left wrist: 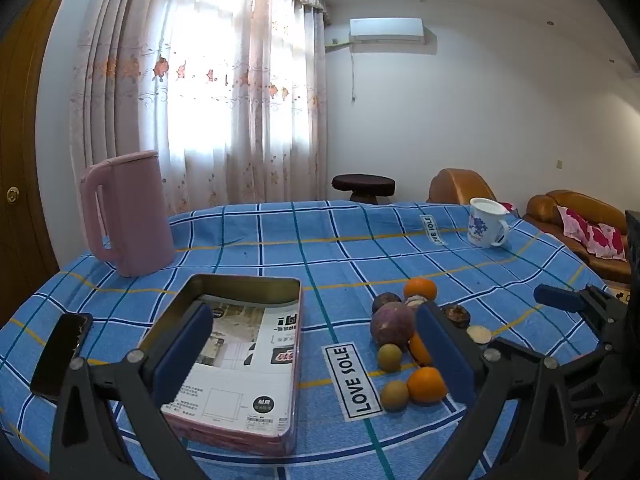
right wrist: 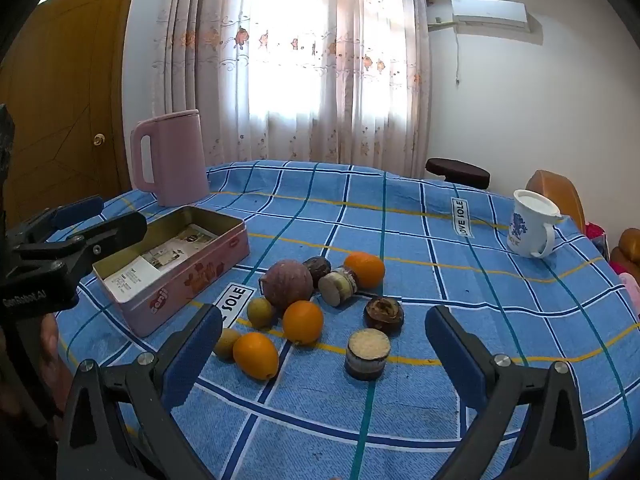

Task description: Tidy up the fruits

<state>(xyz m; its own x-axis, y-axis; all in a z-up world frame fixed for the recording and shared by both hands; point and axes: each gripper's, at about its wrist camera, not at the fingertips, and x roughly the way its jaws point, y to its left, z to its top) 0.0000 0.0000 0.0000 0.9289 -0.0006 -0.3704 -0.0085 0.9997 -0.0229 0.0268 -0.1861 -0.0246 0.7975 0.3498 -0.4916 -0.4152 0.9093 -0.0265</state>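
The left gripper (left wrist: pixel 312 360) hangs released at the bottom of the left view, jaws spread wide with nothing between them, one blue pad over the tin (left wrist: pixel 240 360) and the other in front of the fruit. The right gripper (right wrist: pixel 324 356) is likewise released, low in the right view, its pads apart on either side of the fruit pile without touching any. The tin sits open at centre left of the right view, pink-walled, with printed paper (right wrist: pixel 160 264) lying inside. The fruit clusters at the centre of that view, just right of the tin: a large purple fruit (right wrist: pixel 287 285), three oranges (right wrist: pixel 365 269) (right wrist: pixel 303 322) (right wrist: pixel 255 355), two small green fruits (right wrist: pixel 261 312) (right wrist: pixel 226 343), a dark round fruit (right wrist: pixel 317 270), a brown halved one (right wrist: pixel 383 314), and two cut cylindrical pieces (right wrist: pixel 338 286) (right wrist: pixel 367 354). All lie on the blue checked cloth (right wrist: pixel 440 300), none in the tin. A pink jug (right wrist: pixel 170 160) stands at the upper left behind the tin, and a white mug (right wrist: pixel 530 226) at the right edge. In the left view a dark phone (left wrist: pixel 60 356) lies at lower left, beside the tin.
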